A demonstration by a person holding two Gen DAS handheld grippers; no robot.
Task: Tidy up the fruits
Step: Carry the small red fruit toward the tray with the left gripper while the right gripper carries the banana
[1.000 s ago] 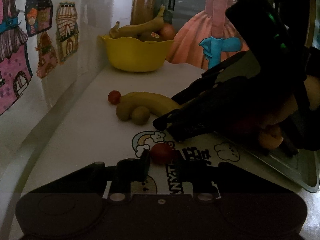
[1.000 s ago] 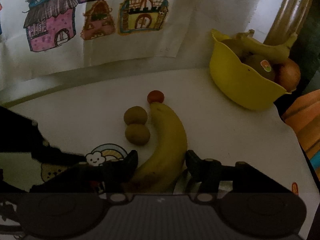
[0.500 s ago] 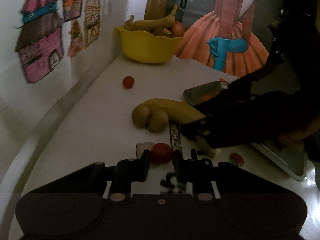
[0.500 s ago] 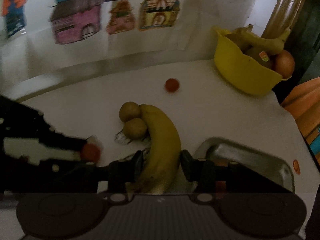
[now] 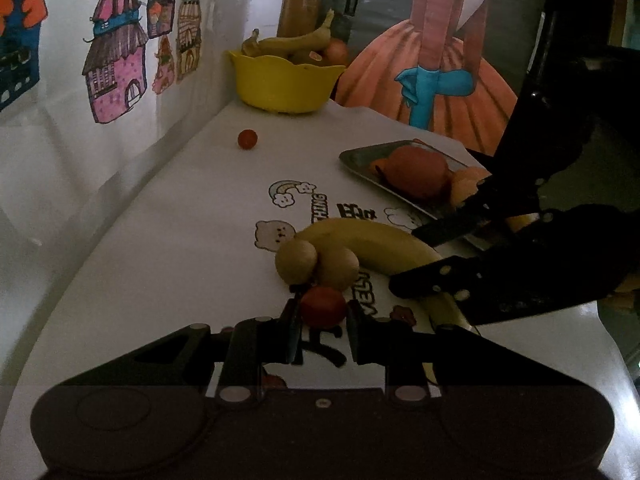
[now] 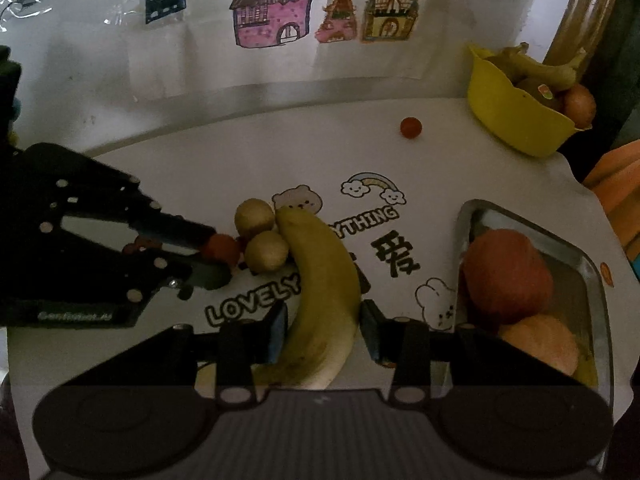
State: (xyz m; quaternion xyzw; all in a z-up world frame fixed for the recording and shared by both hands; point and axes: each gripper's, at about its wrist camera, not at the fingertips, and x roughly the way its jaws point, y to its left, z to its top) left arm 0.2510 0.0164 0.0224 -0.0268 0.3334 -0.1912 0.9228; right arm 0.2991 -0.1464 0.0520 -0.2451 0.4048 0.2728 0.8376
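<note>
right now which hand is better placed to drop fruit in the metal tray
Right: the right gripper grips the banana beside the tray. The left gripper, holding a tomato, is farther away.

We can't see the banana's (image 6: 324,300) lower end, it's tucked behind the right tool (image 6: 323,334). The tray (image 6: 596,280) gets cut off too, and fruit in the yellow bowl (image 5: 286,84) is half hidden.

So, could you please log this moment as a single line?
left gripper: shut on small red fruit | right gripper: shut on banana | tray: holds fruit
</note>
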